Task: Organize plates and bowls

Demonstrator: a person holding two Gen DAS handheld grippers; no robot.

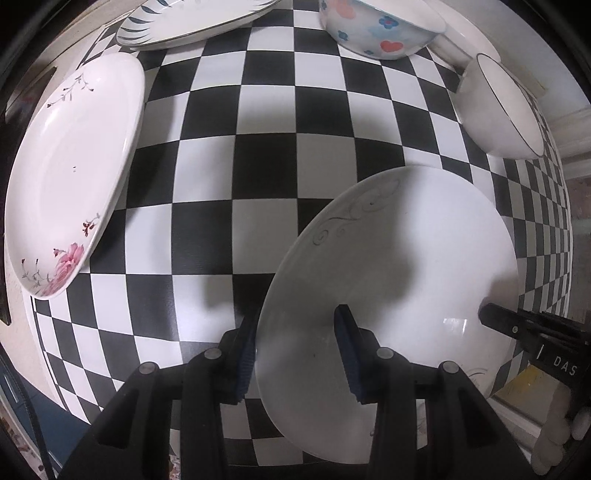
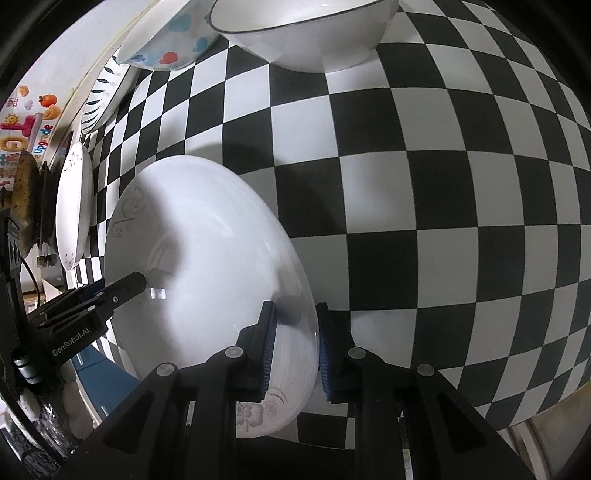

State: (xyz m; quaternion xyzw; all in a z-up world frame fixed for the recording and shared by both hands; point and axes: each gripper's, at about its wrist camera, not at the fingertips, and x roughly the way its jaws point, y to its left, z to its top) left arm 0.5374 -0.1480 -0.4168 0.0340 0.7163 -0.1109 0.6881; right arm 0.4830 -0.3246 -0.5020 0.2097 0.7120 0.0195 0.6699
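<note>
A white plate with a grey swirl pattern (image 1: pixel 399 266) lies near the front of the checkered table (image 1: pixel 258 147). My left gripper (image 1: pixel 295 332) has its jaws around the plate's left rim, one finger under and one on top. My right gripper (image 2: pixel 295 332) straddles the opposite rim of the same plate (image 2: pixel 207 251) the same way. Each gripper shows in the other's view: the right one (image 1: pixel 517 325), the left one (image 2: pixel 110 291). Whether the pads press the rim I cannot tell for sure; the gaps look narrow.
A white plate with pink flowers (image 1: pixel 74 173) lies at the left. A plate with blue leaf marks (image 1: pixel 184 22) lies at the back. A flower-and-heart bowl (image 1: pixel 380 29) and a white dark-rimmed bowl (image 1: pixel 498 107) stand at the back right. The table's edge is close behind the held plate.
</note>
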